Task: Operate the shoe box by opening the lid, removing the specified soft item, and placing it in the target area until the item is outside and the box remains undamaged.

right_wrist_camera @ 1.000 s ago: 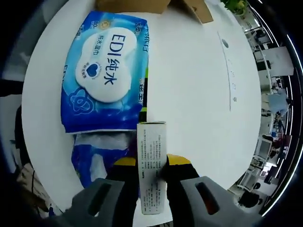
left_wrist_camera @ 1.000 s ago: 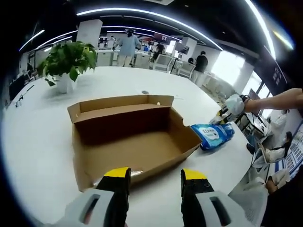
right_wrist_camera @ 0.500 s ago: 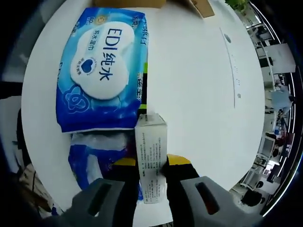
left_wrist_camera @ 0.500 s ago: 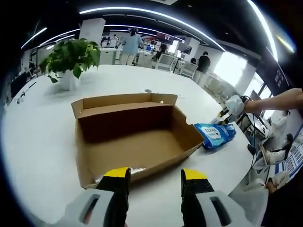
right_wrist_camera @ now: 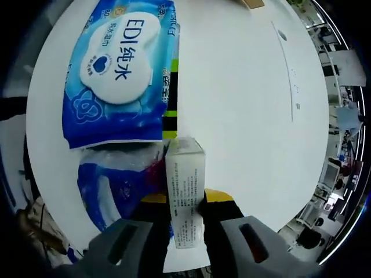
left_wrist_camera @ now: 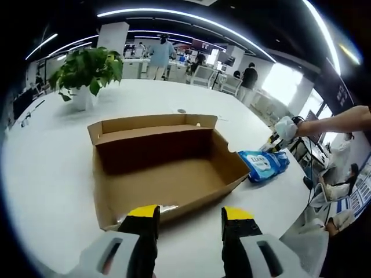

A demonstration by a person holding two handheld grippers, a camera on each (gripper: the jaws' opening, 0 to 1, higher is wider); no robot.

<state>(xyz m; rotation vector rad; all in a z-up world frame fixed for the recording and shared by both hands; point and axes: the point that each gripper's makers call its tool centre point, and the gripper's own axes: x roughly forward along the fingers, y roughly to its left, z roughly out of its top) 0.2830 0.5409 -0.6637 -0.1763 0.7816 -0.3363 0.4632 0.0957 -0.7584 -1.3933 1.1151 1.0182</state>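
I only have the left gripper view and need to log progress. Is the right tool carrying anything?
Observer: Yes. The right tool is shut on a small white printed carton, held upright between its jaws.
Operator: I see a blue pack beside the open box. What is it?
Observer: A blue wet-wipes pack lying flat on the white table, label up, just ahead of the carton.
Operator: Anything else near it?
Observer: A second blue and clear soft packet lies next to the wipes pack, to the left of the right tool's jaws.
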